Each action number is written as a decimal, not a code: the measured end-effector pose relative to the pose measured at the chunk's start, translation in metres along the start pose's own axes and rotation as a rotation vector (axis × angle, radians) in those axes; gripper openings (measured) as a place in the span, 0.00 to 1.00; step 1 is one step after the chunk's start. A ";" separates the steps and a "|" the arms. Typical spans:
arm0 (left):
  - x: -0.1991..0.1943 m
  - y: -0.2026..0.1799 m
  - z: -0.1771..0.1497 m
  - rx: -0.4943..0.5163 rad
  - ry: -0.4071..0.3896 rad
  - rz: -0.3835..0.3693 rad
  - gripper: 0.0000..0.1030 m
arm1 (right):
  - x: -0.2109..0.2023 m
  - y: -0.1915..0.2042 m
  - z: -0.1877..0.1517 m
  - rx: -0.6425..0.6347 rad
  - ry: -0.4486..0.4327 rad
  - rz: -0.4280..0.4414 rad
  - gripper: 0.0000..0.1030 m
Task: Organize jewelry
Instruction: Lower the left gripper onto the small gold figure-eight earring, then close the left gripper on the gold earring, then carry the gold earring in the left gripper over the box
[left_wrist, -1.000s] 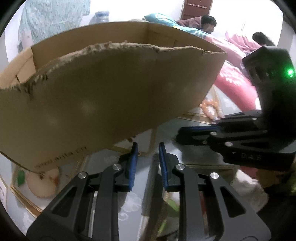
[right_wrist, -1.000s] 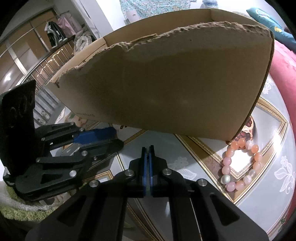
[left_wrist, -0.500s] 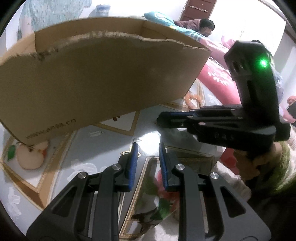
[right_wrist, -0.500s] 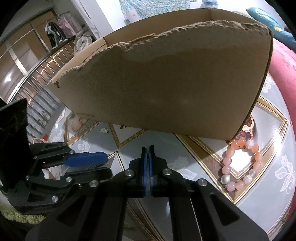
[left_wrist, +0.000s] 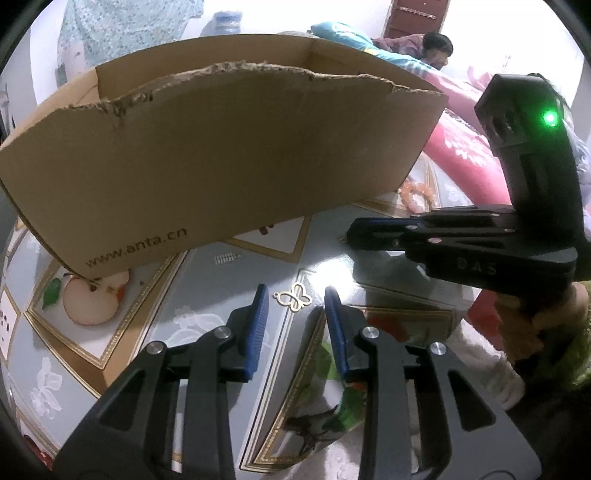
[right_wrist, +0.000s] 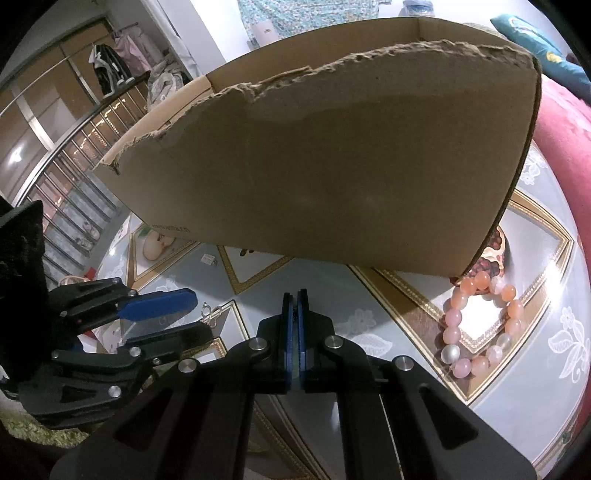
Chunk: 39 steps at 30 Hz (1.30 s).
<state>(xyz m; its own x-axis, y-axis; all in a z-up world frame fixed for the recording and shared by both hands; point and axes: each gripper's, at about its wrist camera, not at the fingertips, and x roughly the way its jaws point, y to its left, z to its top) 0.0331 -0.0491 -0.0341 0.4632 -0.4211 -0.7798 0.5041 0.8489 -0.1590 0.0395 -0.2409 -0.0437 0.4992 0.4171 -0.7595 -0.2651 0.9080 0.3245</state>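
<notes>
A small gold butterfly-shaped pendant (left_wrist: 294, 298) lies on the patterned tabletop, just ahead of and between the blue pads of my open left gripper (left_wrist: 295, 306); it also shows in the right wrist view (right_wrist: 209, 315). A torn brown cardboard box (left_wrist: 221, 162) stands behind it, and it also shows in the right wrist view (right_wrist: 332, 177). A pink bead bracelet (right_wrist: 480, 325) lies right of the box. My right gripper (right_wrist: 294, 306) is shut and empty, hovering right of the left one (right_wrist: 173, 314).
The table (left_wrist: 207, 306) has a glossy fruit-and-flower cloth with gold borders. A pink quilt (left_wrist: 461, 147) lies beyond the right edge. A stair railing (right_wrist: 74, 155) is at the far left.
My left gripper has pulled back from the box and lowered toward the table, its jaws opened wider, and the butterfly pendant has come into view between them. The right gripper held still.
</notes>
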 end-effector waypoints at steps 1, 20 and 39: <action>0.002 -0.002 0.001 0.002 -0.001 0.000 0.29 | 0.000 0.000 0.000 0.000 0.000 0.000 0.02; 0.013 -0.015 0.004 0.127 -0.012 0.074 0.18 | 0.000 0.000 0.000 0.000 -0.001 -0.001 0.03; 0.003 -0.009 0.002 0.104 -0.028 0.055 0.18 | 0.001 0.001 0.000 0.001 -0.001 0.001 0.02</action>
<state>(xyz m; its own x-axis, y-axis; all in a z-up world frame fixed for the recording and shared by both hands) 0.0320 -0.0591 -0.0338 0.5117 -0.3854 -0.7679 0.5498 0.8337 -0.0520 0.0398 -0.2402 -0.0440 0.4996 0.4177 -0.7589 -0.2648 0.9078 0.3253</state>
